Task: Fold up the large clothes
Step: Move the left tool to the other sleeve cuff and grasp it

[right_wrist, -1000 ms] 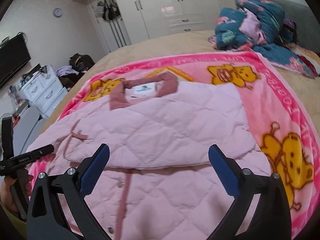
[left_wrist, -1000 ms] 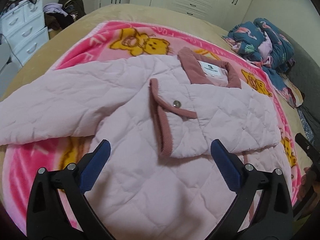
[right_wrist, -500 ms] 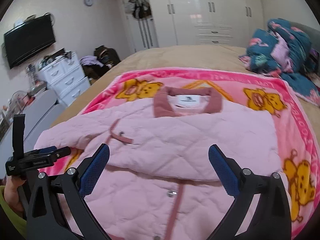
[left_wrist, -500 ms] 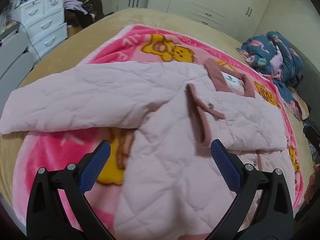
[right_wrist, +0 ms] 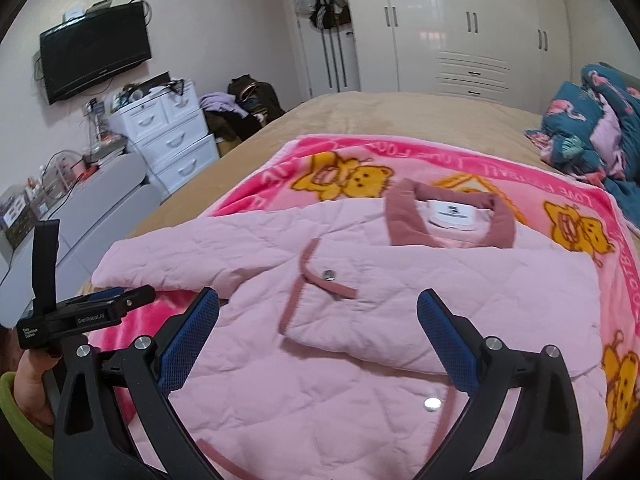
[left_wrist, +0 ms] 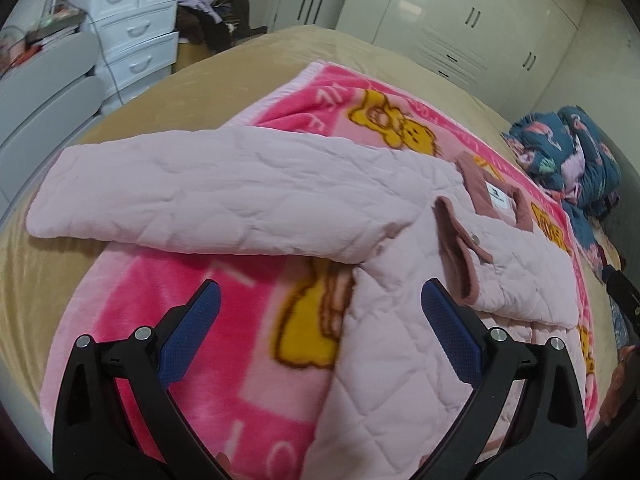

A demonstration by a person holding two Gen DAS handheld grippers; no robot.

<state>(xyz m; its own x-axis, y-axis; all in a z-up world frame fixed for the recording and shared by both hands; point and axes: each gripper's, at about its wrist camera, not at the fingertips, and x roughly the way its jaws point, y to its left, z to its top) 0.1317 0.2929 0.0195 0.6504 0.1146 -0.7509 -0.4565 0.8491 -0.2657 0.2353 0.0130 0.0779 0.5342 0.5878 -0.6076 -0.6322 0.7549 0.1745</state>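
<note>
Pale pink quilted jacket with dusty-rose corduroy collar point(right_wrist: 360, 292), flat on a bright pink fleece blanket printed with yellow bears point(right_wrist: 440, 160) over a tan bedspread point(right_wrist: 400, 114). One sleeve point(left_wrist: 224, 196) stretched out toward 9 o'clock in the left wrist view, the other folded across the chest. Left gripper point(left_wrist: 318, 300): jaws spread wide, nothing held, hovering over blanket and jacket hem. Right gripper point(right_wrist: 318, 306): likewise wide apart and empty, above the jacket front. Rumpled teal flamingo-print quilt point(right_wrist: 592, 128) at 2 o'clock; white drawer chest point(right_wrist: 168, 136) at 10 o'clock.
</note>
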